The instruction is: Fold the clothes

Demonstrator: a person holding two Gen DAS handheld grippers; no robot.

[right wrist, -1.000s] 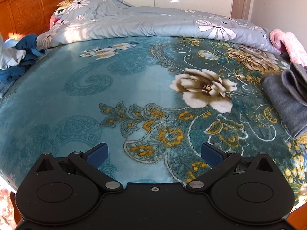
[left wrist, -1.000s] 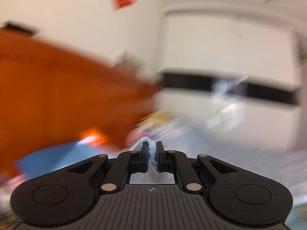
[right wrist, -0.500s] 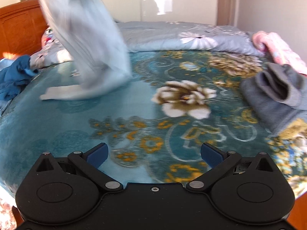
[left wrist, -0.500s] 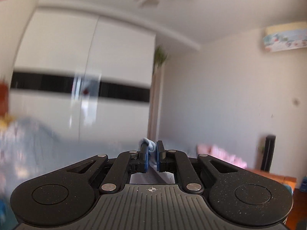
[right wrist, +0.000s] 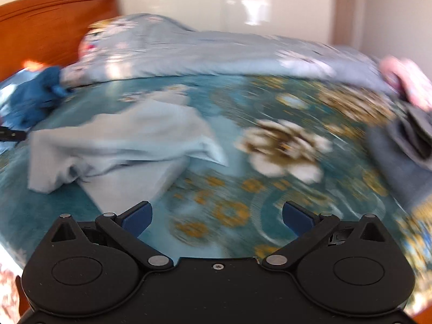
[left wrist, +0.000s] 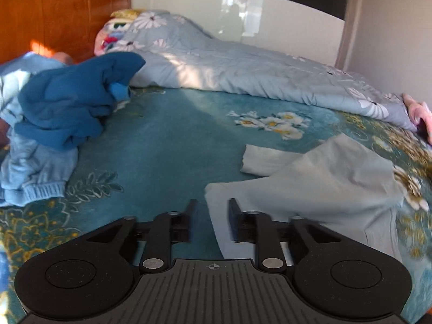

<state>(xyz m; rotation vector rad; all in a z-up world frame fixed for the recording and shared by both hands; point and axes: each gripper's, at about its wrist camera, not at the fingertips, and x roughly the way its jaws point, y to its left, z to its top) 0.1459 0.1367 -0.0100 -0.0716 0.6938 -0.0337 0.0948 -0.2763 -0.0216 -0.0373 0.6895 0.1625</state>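
Pale blue garment [left wrist: 318, 186] dumped on the bed, nobody's gripping it right now.

It's lying crumpled on the teal floral bedspread [left wrist: 167, 145]. The left hand-held gripper [left wrist: 210, 210] has its jaws opening just above the garment's near edge, and the cloth shows in the gap but the pads aren't pressing it. The right hand-held gripper [right wrist: 217, 216] is spread wide with nothing in it, hovering over the bedspread just right of the garment. Dark blue clothes [left wrist: 73, 102] are piled at the left by the headboard [left wrist: 59, 16].
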